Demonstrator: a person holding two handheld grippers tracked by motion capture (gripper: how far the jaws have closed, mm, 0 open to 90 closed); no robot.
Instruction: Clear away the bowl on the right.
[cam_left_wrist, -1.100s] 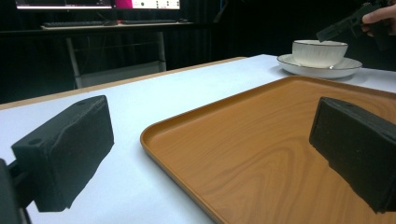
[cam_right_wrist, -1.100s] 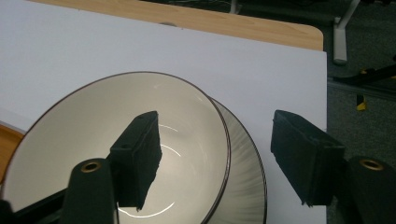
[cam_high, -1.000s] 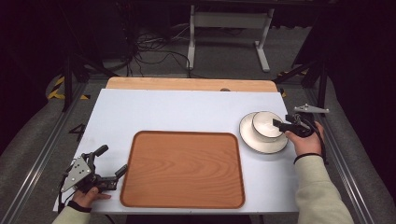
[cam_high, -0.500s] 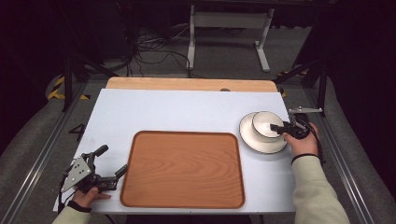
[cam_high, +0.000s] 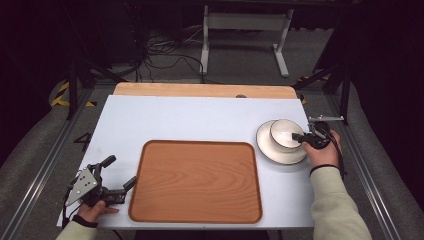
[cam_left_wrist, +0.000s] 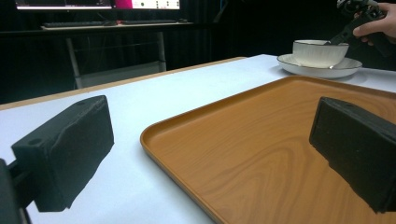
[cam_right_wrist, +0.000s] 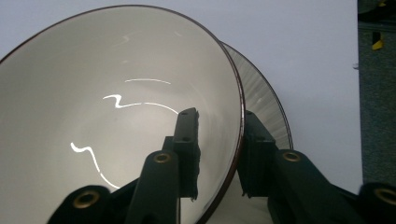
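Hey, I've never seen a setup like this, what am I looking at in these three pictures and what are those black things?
A person sits at a white table holding a hand-held gripper in each hand. One picture looks down from above; the other two come from cameras riding on the grippers, so the black blocks are their jaws. On the table lie an empty wooden tray and a white bowl standing on a plate. The right gripper has one jaw inside the bowl and one outside, around its rim. The left gripper rests open beside the tray, holding nothing.
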